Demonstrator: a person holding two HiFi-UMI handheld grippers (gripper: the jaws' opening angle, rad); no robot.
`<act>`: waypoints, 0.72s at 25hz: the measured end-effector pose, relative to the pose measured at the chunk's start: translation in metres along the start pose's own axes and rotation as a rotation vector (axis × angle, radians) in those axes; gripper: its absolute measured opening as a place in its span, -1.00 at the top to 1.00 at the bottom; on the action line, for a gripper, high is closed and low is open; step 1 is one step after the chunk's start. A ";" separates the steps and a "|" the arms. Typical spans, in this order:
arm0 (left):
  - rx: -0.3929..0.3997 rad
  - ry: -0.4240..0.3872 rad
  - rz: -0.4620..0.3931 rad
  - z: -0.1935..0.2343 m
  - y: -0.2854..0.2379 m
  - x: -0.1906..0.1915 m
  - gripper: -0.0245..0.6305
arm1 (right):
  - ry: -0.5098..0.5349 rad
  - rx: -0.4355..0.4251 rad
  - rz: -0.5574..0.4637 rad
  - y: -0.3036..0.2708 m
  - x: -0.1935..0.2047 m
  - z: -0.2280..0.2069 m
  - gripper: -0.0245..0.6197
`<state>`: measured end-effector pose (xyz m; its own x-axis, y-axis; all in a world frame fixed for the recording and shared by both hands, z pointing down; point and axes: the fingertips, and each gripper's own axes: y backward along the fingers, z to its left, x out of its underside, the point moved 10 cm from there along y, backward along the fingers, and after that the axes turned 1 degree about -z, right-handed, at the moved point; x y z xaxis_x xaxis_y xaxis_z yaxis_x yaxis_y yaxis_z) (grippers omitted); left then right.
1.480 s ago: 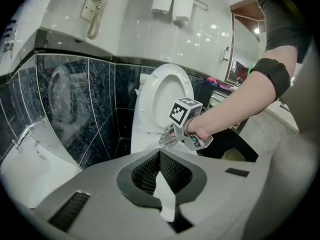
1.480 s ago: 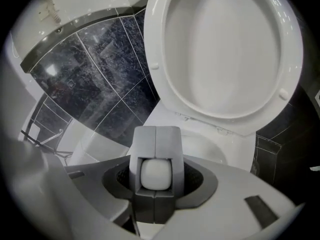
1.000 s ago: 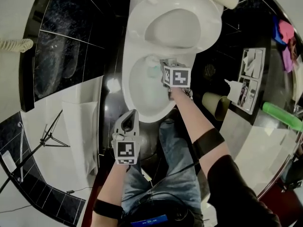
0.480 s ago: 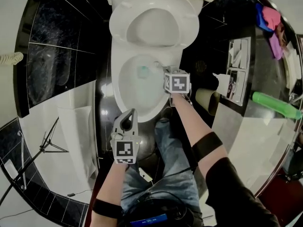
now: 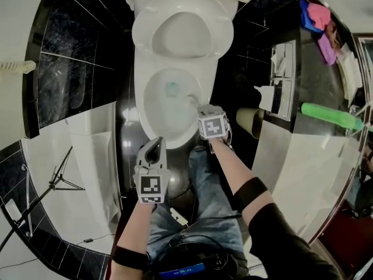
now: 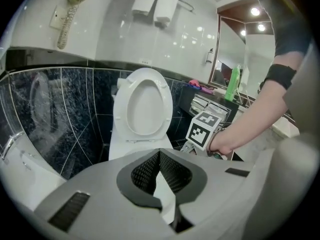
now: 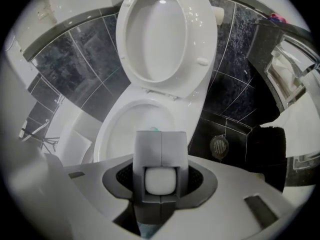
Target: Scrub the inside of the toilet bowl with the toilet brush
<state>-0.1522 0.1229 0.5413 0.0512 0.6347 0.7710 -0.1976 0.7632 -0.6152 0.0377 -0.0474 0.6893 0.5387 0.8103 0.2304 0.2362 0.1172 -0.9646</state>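
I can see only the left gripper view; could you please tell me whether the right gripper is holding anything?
Observer: Yes, the right gripper is closed on the grey toilet brush handle.
Operator: Thank you. Where is it relative to the bowl?
Observer: In the head view it sits over the toilet bowl's right rim.
Operator: Is the bowl's inside visible there?
Observer: Yes, and there is a teal spot in it.
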 end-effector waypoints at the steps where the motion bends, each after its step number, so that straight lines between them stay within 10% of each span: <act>1: -0.001 -0.001 -0.001 0.000 0.004 0.001 0.93 | 0.014 -0.010 0.019 0.001 0.007 0.006 0.35; 18: -0.086 0.081 -0.001 0.041 0.059 0.035 0.93 | 0.198 -0.153 0.124 -0.008 0.067 0.122 0.36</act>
<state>-0.2018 0.1850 0.5389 0.1313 0.6391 0.7578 -0.1130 0.7691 -0.6290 -0.0271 0.0761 0.6972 0.7150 0.6834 0.1472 0.2703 -0.0761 -0.9598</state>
